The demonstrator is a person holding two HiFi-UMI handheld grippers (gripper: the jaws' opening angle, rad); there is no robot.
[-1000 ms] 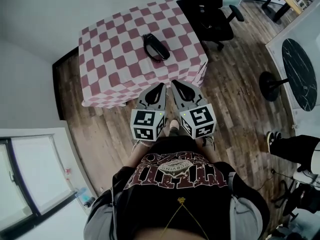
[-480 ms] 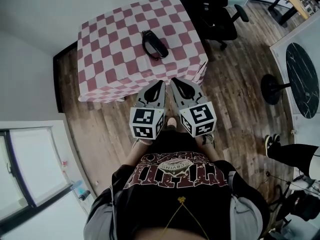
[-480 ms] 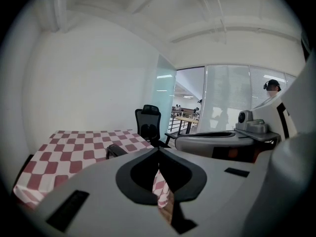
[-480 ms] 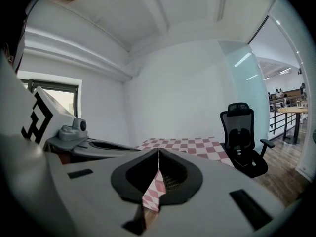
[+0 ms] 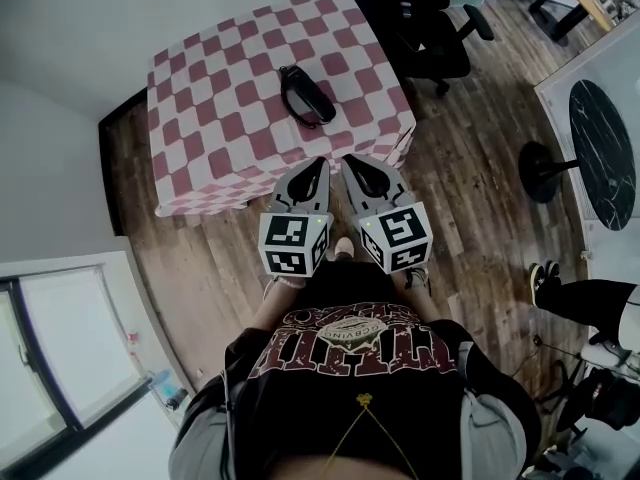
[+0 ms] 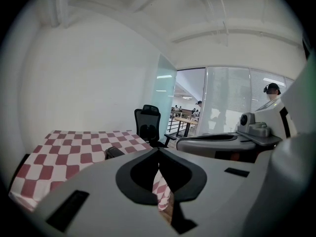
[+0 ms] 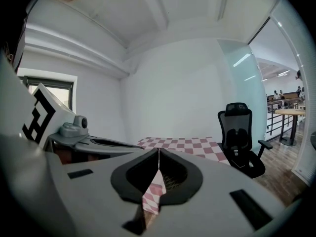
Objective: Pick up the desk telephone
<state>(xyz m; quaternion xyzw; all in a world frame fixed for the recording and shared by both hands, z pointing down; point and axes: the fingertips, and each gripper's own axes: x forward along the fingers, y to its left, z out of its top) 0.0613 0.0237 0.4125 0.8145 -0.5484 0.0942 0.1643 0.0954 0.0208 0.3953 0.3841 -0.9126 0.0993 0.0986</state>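
The black desk telephone [image 5: 307,96] lies on the table with the red-and-white checked cloth [image 5: 215,118], towards its middle. Both grippers hang side by side just short of the table's near edge, well apart from the phone. My left gripper [image 5: 320,163] is shut with nothing in it, and so is my right gripper [image 5: 349,161]. In the left gripper view the shut jaws of the left gripper [image 6: 158,149] point over the cloth [image 6: 69,149], and one end of the phone [image 6: 113,152] peeks above them. In the right gripper view the right gripper [image 7: 158,151] faces the table [image 7: 185,144].
A black office chair [image 5: 425,23] stands past the table's far right corner. A round black side table [image 5: 600,148] and another person's leg and shoe [image 5: 560,293] are on the wood floor at right. White walls border the left and far sides.
Both grippers have edged a little forward toward the table's near edge, still shut. The phone has not moved.
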